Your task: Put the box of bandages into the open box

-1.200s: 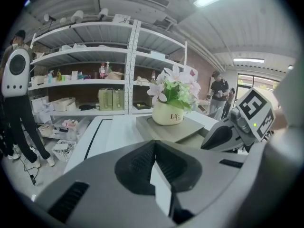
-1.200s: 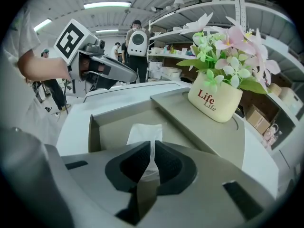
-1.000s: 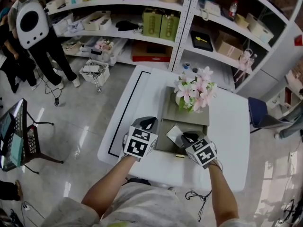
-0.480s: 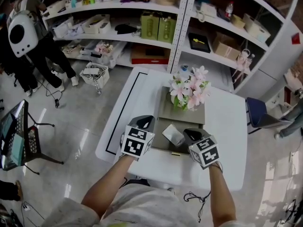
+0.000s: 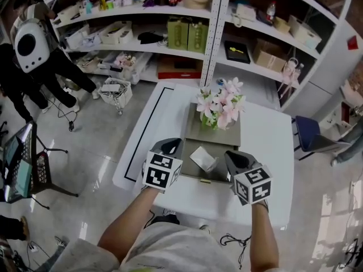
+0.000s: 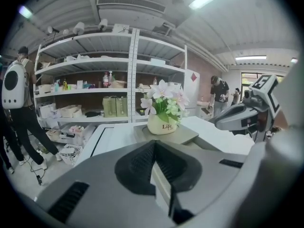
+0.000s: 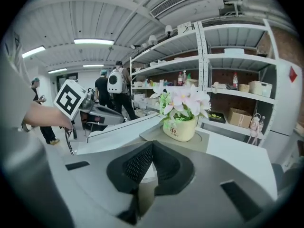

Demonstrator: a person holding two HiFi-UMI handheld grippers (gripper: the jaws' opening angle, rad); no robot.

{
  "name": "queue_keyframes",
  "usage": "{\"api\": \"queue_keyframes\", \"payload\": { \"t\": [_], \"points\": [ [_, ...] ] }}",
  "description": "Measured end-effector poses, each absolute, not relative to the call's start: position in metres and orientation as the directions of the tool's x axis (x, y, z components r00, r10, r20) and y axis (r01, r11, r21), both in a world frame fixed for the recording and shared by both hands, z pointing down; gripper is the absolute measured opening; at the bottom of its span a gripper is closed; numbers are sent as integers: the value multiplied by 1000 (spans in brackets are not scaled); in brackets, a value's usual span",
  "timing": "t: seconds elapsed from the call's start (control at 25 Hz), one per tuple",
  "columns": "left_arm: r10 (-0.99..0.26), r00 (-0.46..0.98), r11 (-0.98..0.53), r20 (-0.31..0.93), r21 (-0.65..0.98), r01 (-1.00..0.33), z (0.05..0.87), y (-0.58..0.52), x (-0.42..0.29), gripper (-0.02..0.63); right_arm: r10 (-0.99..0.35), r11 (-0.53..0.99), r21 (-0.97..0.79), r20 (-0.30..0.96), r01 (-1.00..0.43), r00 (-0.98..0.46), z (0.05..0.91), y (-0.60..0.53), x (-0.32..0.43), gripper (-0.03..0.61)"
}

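Note:
A small white box of bandages lies tilted inside the open grey-green box on the white table. My left gripper sits at the open box's left edge, jaws shut and empty. To the right of the bandage box and apart from it, my right gripper is over the open box's right edge, also shut on nothing. Neither gripper view shows the bandage box.
A pot of pink and white flowers stands on the box's folded-back lid. Loaded shelves rise beyond the table. People stand at the far left. A stand with a screen is left, a blue chair right.
The right gripper has drawn back to the right, away from the bandage box, which now lies a little further left in the open box. The left gripper has hardly moved.

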State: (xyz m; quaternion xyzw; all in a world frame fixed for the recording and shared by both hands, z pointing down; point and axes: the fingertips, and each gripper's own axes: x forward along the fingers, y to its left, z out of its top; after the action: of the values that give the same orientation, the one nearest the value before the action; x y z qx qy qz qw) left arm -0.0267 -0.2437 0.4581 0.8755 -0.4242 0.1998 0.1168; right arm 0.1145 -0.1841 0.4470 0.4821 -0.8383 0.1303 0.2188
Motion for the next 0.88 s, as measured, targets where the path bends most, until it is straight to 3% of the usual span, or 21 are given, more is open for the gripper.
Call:
{"api": "queue_keyframes", "payload": {
  "t": [0.88],
  "points": [
    [-732,531,-582,427,13,-813,441,-190,10,3,-878,378,-55,294,-924,-377,386,-142,171,5]
  ]
}}
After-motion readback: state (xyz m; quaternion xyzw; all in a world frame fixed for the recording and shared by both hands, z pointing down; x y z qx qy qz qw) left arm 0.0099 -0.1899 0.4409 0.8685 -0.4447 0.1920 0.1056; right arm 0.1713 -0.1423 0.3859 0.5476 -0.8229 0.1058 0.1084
